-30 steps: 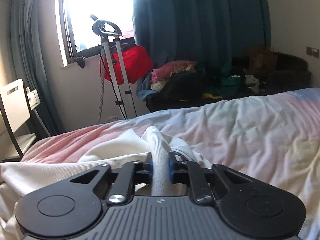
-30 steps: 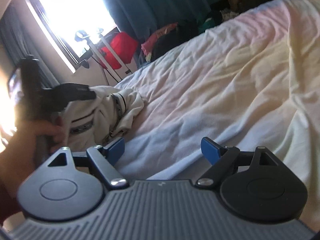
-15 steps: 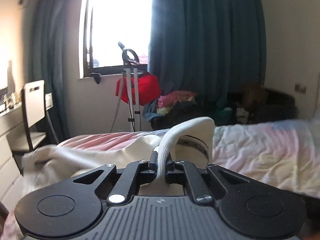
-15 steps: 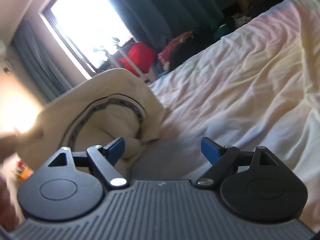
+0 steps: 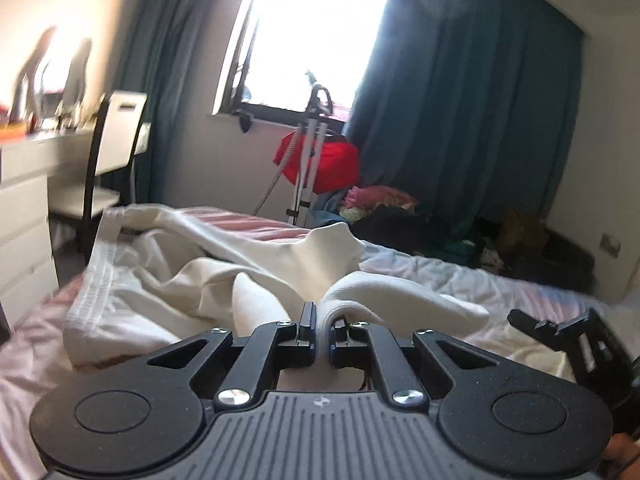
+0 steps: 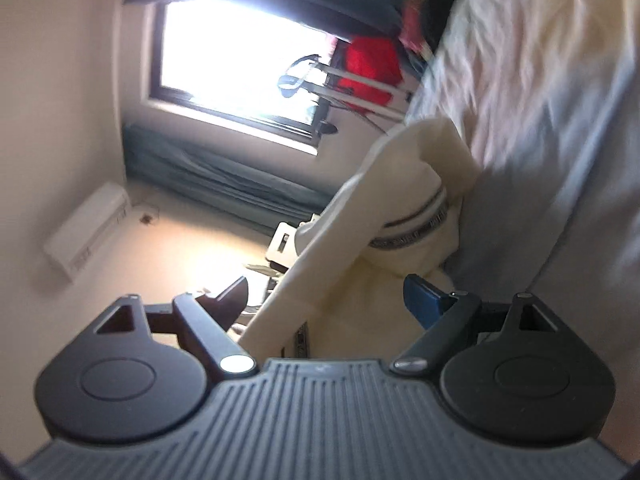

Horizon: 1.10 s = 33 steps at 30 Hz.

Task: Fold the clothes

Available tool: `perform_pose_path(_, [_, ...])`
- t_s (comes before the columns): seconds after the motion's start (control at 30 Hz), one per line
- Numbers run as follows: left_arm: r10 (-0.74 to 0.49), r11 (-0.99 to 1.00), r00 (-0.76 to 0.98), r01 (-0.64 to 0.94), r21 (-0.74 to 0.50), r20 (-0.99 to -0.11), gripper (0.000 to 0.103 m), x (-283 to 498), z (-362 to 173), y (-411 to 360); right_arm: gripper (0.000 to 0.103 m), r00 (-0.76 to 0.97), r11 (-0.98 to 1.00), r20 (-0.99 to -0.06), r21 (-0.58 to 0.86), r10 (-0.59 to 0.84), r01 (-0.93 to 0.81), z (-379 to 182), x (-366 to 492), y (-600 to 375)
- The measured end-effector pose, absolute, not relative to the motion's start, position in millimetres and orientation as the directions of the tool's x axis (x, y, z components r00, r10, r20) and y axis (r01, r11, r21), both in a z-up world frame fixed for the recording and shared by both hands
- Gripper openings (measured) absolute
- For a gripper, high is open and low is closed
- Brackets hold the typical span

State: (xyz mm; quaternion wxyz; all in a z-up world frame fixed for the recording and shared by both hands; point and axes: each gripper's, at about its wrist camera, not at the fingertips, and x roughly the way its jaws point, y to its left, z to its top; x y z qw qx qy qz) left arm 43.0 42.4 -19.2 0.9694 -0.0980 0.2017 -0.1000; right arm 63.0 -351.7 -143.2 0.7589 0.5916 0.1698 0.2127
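Note:
A cream sweatshirt [image 5: 192,280] lies bunched on the pastel bed sheet [image 5: 500,292], its ribbed hem towards the left. My left gripper [image 5: 322,330] is shut on a ribbed fold of that sweatshirt, which rises from between the pads. In the right wrist view, which is rolled onto its side, the sweatshirt [image 6: 400,204] hangs stretched and shows a dark striped band. My right gripper [image 6: 330,300] stands open, and the cloth passes in front of its wide gap; I cannot tell whether it touches the pads. The right gripper [image 5: 560,332] also shows at the right edge of the left wrist view.
A white chair [image 5: 116,148] and white drawers [image 5: 24,216] stand left of the bed. Under the window are a steamer stand [image 5: 312,152] with a red item [image 5: 320,160], teal curtains and a dark pile of clothes [image 5: 404,216]. The bed sheet [image 6: 540,100] stretches away on the right.
The left gripper has carried the pinched sweatshirt fold up and across the bed, drawing the cloth out. The right gripper has rolled onto its side and stays open.

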Motion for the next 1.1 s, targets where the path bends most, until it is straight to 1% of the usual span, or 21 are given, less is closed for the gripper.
perform_pose_path(0.07, [-0.243,0.949,0.895,0.140,-0.283,-0.373,0.006,47,-20,54,0.087,0.845,0.146,0.005,0.984,0.535,-0.098,-151,79,-351])
perform_pose_path(0.1, [-0.243,0.945,0.896,0.132,-0.300,-0.372,0.006,49,-20,59,0.087,0.844,0.137,-0.011,0.988,0.536,-0.075,-153,88,-351])
perform_pose_path(0.17, [-0.229,0.940,0.900,0.106,-0.324,-0.371,0.006,54,-22,67,0.087,0.868,0.178,-0.068,0.984,0.491,-0.024,-151,104,-355])
perform_pose_path(0.23, [-0.215,0.934,0.900,0.077,-0.348,-0.379,0.006,58,-28,77,0.087,0.888,0.221,-0.094,0.975,0.450,-0.009,-146,124,-365])
perform_pose_path(0.27, [-0.209,0.931,0.899,0.062,-0.359,-0.385,0.006,60,-31,82,0.087,0.891,0.242,-0.117,0.970,0.439,0.008,-145,135,-369])
perform_pose_path(0.33, [-0.199,0.930,0.899,0.047,-0.365,-0.390,0.006,64,-38,87,0.087,0.886,0.299,-0.207,0.951,0.414,0.083,-143,162,-373])
perform_pose_path(0.5, [-0.200,0.919,0.895,0.031,-0.393,-0.398,0.006,78,-54,94,0.086,0.844,0.385,-0.319,0.911,0.431,0.148,-151,226,-364])
perform_pose_path(0.57, [-0.199,0.916,0.892,0.021,-0.401,-0.406,0.006,87,-62,97,0.077,0.825,0.411,-0.363,0.894,0.433,0.178,-158,249,-355])
perform_pose_path(0.6, [-0.198,0.914,0.890,0.017,-0.406,-0.411,0.006,91,-66,98,0.063,0.819,0.437,-0.397,0.876,0.414,0.203,-160,258,-350])
perform_pose_path(0.63, [-0.198,0.912,0.888,0.012,-0.410,-0.415,0.006,95,-70,100,0.045,0.813,0.467,-0.430,0.855,0.392,0.227,-158,265,-346])
perform_pose_path(0.7, [-0.202,0.913,0.880,0.010,-0.408,-0.429,0.006,102,-78,99,0.020,0.799,0.522,-0.487,0.811,0.353,0.264,-152,275,-338])
perform_pose_path(0.73, [-0.204,0.915,0.876,0.011,-0.404,-0.438,0.006,104,-81,97,0.015,0.803,0.553,-0.500,0.789,0.326,0.267,-144,277,-335])
perform_pose_path(0.83, [-0.240,0.914,0.872,0.055,-0.402,-0.426,0.006,107,-83,90,0.012,0.855,0.623,-0.457,0.750,0.243,0.223,-110,269,-336])
perform_pose_path(0.97, [-0.370,0.882,0.869,0.217,-0.419,-0.329,0.007,94,-75,74,0.011,0.944,0.704,-0.321,0.688,0.079,0.175,-55,234,-367])
perform_pose_path(1.03, [-0.441,0.852,0.847,0.293,-0.433,-0.295,0.008,88,-75,64,0.011,0.961,0.733,-0.275,0.651,-0.018,0.199,-35,208,-389])
perform_pose_path(1.1, [-0.501,0.825,0.818,0.354,-0.440,-0.281,0.008,84,-76,51,0.011,0.960,0.738,-0.260,0.627,-0.101,0.248,-27,178,-413])
